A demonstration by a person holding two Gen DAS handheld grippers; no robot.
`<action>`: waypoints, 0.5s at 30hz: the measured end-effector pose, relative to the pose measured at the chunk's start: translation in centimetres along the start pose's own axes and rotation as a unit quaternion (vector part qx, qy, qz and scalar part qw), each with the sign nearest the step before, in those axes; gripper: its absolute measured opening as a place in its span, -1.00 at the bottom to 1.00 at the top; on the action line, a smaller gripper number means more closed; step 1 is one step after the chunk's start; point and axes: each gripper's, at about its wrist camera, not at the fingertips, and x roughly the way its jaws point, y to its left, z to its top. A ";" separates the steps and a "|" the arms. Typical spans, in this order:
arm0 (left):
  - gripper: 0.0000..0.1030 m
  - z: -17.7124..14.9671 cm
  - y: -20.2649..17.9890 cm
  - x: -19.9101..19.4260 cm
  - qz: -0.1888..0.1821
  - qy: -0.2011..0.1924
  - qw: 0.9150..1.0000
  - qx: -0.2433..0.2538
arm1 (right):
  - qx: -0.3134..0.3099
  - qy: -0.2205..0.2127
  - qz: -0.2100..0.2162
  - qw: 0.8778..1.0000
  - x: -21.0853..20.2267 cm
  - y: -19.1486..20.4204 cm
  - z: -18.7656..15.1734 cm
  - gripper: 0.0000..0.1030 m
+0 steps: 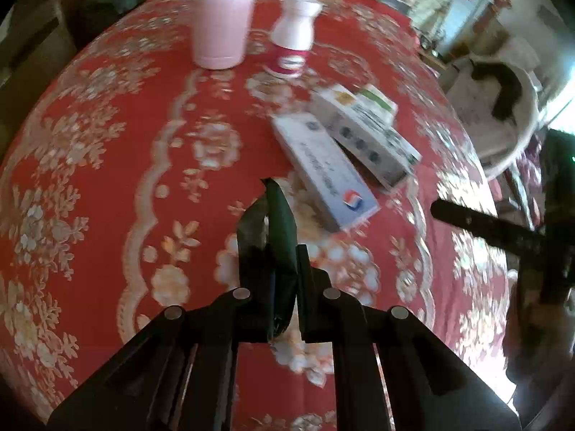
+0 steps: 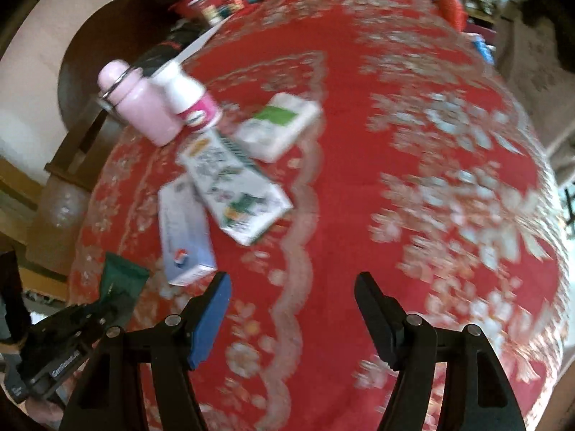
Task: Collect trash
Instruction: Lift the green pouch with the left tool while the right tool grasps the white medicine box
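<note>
Your worktop [image 1: 107,186] wears a red cloth with a pale flower pattern, and the containers on it stand and lie in one loose group. A pink flask [image 1: 222,21] stands upright with its cap on; what it holds you cannot tell. Just beside it stands a white bottle [image 1: 294,36] with a pink label, also capped. Nearer to you lie three cartons, all flat on the cloth and closed as far as the blur allows: a blue-white carton [image 1: 323,168], a printed carton [image 1: 366,136] resting partly across it, and a green-white box [image 2: 280,125] just beyond them. Off the worktop's edge, in the left view, a pale round tub [image 1: 510,115] holds something dark (too blurred to name).

Your left tongs [image 1: 267,212] are clenched on a dark green wrapper [image 1: 282,230], a thin, flat piece of trash that sticks up past the fingertips. It is off the cloth, near the low end of the blue-white carton. In the right view the same wrapper [image 2: 122,280] shows at the lower left, pinched in the left tool.

Your right tongs [image 2: 293,280] stand released, the fingers well apart with only red cloth between them. One finger carries a blue pad [image 2: 212,319]. Both tools point steeply down at the worktop.
</note>
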 end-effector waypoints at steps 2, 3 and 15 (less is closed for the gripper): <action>-0.87 0.3 0.8 0.1 -0.003 -0.001 1.000 -0.014 | -0.010 0.011 0.025 1.000 0.7 1.3 0.3 0.33; -0.87 0.5 1.2 0.1 -0.004 -0.002 1.000 -0.018 | -0.012 0.017 0.044 0.999 1.1 1.9 0.4 0.33; -0.87 1.0 4.7 0.7 -0.010 0.004 0.998 -0.068 | -0.048 0.039 0.053 0.997 6.2 6.5 4.2 0.33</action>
